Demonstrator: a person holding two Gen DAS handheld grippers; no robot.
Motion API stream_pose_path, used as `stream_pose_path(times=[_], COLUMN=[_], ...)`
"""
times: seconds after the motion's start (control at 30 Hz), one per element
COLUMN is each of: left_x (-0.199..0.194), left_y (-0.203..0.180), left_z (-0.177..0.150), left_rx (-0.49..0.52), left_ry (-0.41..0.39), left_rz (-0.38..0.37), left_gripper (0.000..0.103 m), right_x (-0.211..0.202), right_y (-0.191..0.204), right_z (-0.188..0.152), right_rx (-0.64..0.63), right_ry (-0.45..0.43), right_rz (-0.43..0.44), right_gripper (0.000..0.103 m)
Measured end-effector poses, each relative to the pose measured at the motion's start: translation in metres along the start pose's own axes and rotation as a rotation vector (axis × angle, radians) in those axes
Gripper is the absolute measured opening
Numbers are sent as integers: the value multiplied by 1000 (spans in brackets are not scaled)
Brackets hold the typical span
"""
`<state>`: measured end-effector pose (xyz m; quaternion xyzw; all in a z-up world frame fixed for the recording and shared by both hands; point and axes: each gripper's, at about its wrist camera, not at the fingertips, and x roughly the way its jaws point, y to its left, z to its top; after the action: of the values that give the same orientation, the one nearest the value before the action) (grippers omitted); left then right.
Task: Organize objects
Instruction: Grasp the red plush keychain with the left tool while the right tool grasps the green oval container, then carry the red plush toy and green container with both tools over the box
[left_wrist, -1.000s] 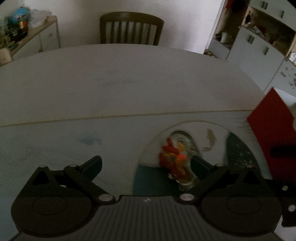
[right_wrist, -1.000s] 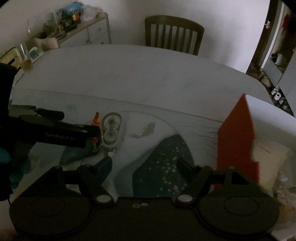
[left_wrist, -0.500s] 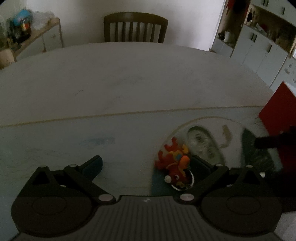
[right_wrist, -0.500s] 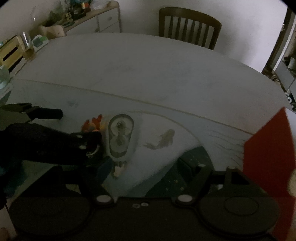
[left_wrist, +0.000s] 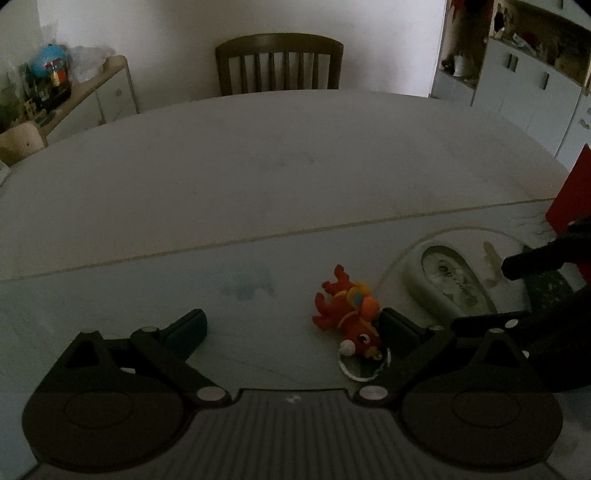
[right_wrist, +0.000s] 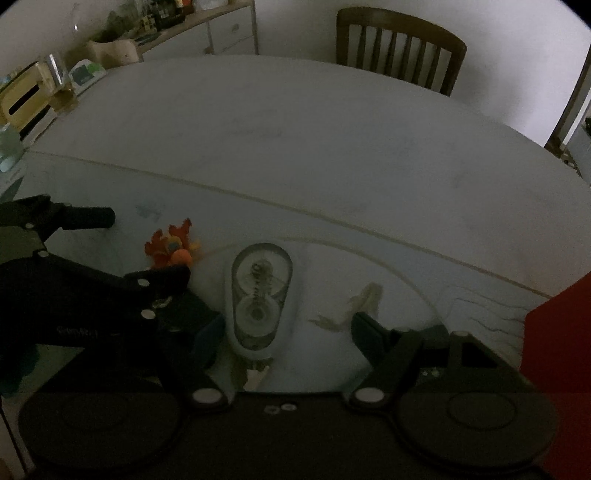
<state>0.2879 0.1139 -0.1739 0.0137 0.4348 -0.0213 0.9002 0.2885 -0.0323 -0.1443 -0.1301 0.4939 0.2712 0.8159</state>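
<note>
A small red-orange dragon toy (left_wrist: 349, 308) with a clear ring at its head lies on the table mat, just inside my left gripper's right finger (left_wrist: 397, 326). My left gripper (left_wrist: 295, 325) is open and holds nothing. The toy also shows in the right wrist view (right_wrist: 171, 251), partly behind the left gripper. A clear correction-tape dispenser (right_wrist: 260, 299) lies between the open fingers of my right gripper (right_wrist: 288, 332), nearer the left finger. The dispenser also shows in the left wrist view (left_wrist: 450, 284).
A red box (right_wrist: 557, 343) stands at the right, also in the left wrist view (left_wrist: 572, 192). A wooden chair (left_wrist: 279, 62) stands beyond the round table (left_wrist: 258, 166). A yellow box and a glass (right_wrist: 55, 83) sit at the far left edge.
The dragon toy went from upright in the left gripper's reach to lying flat on the mat. The right gripper moved in around the tape dispenser. The red box shifted right in both views.
</note>
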Motion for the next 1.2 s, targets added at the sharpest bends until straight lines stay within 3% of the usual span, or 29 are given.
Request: stream_pose_path(times=[0.13,0.2,0.37,0.47,0.5,0.7,0.87,1.2], left_x=[-4,-6,-8,-8,-8,-8,-13,-48], left_y=[-3,-5,-8,-10,-11,-10,-8,-38], left_z=[3,4,8,11,13,18,18,-11], left_rx=[10,19,35,63,73,50,10,29], left_ry=[-10,-14,-19,-21,-19,-8,26,62], left_rz=[-8,-20,-35,-56,-60,-70,-127,-213], left_gripper=[82,65,50,37,36,35,35,35], right_x=[3,5,6,6,5,0,-18,-64], right_y=[2,3,7,9,10,11,11,7], right_z=[2,3,0,1,2,-1,-8,-48], right_rx=[-9,-14,-28,-35,-37,-19,11,82], right_ry=[-7,-11,-22,-32,-32,-31,-38,-55], right_rz=[-9,-16,-29,-25,-24,-28,-40,-55], right_gripper=[75,75,71,50,44,43,43,43])
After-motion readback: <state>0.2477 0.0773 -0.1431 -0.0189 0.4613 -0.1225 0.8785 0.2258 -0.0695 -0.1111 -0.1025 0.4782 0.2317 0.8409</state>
